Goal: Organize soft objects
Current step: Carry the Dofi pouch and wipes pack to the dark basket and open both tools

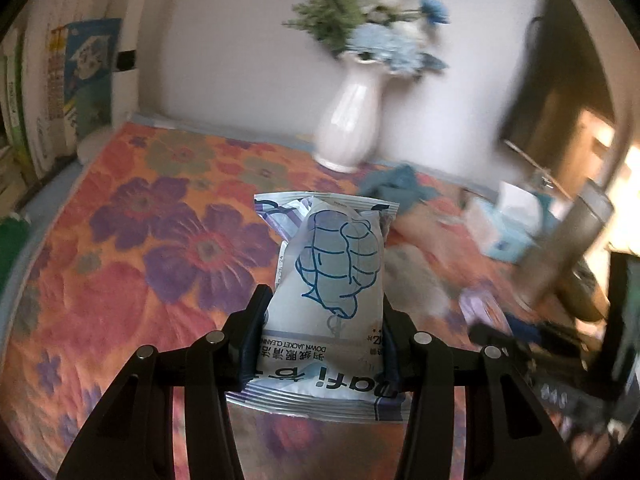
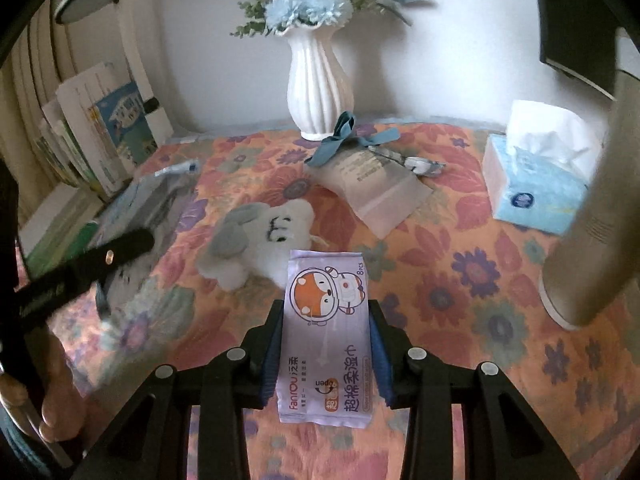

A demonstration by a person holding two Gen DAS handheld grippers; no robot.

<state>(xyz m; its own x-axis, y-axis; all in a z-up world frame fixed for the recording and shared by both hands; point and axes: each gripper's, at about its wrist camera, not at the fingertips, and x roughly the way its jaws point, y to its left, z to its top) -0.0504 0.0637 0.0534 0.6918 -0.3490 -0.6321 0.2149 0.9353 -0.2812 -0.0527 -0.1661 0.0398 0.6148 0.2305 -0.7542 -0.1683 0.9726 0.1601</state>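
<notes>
In the left wrist view the right side is smearing — the tissue box (image 1: 506,226) and the dark clutter (image 1: 560,344) beside it are blurring past reading. The gripper fingers (image 1: 252,336) are covering the wipes pack (image 1: 328,304) at both edges. In the right wrist view a grey post (image 2: 588,220) is running out of frame — its top is getting cut off.

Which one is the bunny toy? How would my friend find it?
Find the white vase of blue flowers at the back of the flowery cloth. Come forward past the tan pouch. The bunny lies there, the only fluffy grey-and-white thing, with stitched black eyes.
</notes>
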